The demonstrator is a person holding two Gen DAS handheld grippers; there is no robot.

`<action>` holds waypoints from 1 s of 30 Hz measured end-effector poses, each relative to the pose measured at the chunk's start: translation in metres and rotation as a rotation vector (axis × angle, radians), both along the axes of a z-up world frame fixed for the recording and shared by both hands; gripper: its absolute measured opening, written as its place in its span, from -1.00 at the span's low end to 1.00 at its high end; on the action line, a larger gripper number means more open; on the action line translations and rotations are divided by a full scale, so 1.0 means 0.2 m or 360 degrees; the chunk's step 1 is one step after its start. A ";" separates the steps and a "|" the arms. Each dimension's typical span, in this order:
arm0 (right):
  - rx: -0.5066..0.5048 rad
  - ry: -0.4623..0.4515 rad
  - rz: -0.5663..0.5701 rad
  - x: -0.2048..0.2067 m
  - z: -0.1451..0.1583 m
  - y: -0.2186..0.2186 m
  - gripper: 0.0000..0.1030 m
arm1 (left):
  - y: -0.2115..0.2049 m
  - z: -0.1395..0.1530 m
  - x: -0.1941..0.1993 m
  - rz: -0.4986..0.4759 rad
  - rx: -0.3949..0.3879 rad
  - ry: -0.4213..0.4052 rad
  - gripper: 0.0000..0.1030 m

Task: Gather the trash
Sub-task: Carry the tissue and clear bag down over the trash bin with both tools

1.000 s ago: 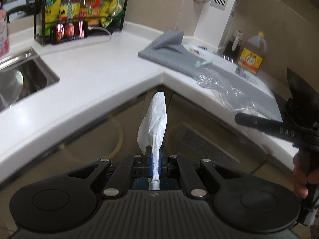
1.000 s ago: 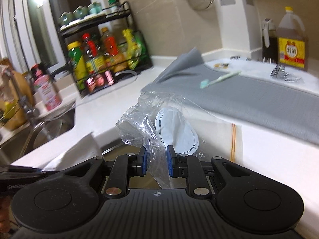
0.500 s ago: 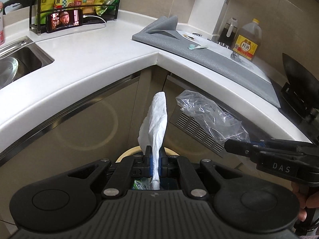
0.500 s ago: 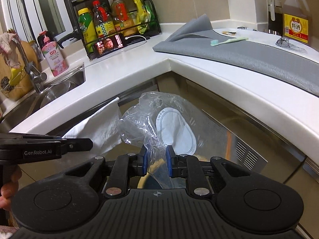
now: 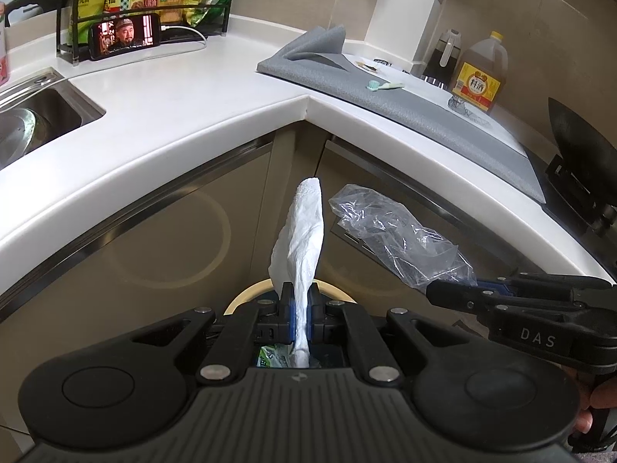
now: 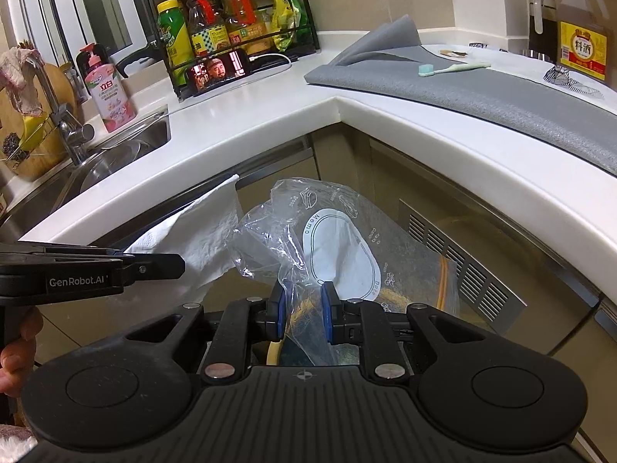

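A white counter [image 5: 185, 115] wrapped the corner, with a steel sink [image 6: 127, 146] set into it. A grey mat [image 6: 482, 92] carried a pale green toothbrush [image 6: 453, 67]. A phone [image 5: 125, 35] leaned against a black rack [image 6: 231, 23] of bottles. A pink soap bottle [image 6: 108, 90] stood beside the sink, a cooking-wine jug [image 5: 480, 75] near the wall.
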State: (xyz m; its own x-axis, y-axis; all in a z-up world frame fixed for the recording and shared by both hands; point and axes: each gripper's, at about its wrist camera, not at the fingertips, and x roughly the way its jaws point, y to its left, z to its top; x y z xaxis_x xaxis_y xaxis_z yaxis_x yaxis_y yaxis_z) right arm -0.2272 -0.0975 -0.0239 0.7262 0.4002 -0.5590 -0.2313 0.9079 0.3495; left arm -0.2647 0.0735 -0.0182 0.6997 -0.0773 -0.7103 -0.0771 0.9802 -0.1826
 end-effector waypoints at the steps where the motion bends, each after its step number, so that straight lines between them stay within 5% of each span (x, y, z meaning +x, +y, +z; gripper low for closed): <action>1: 0.0004 0.0005 0.0002 0.00 0.00 -0.01 -0.61 | 0.00 0.00 0.00 -0.0001 0.0001 0.0002 -0.90; 30: 0.0028 0.0047 0.0033 0.02 -0.03 -0.03 -0.61 | -0.03 -0.02 0.02 -0.0028 0.0044 0.0051 -0.90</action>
State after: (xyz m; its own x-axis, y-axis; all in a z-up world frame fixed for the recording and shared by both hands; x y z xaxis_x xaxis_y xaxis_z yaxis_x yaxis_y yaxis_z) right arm -0.2241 -0.1039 -0.0298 0.7011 0.4249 -0.5726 -0.2392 0.8967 0.3724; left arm -0.2608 0.0675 -0.0226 0.6754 -0.0692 -0.7342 -0.0652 0.9861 -0.1530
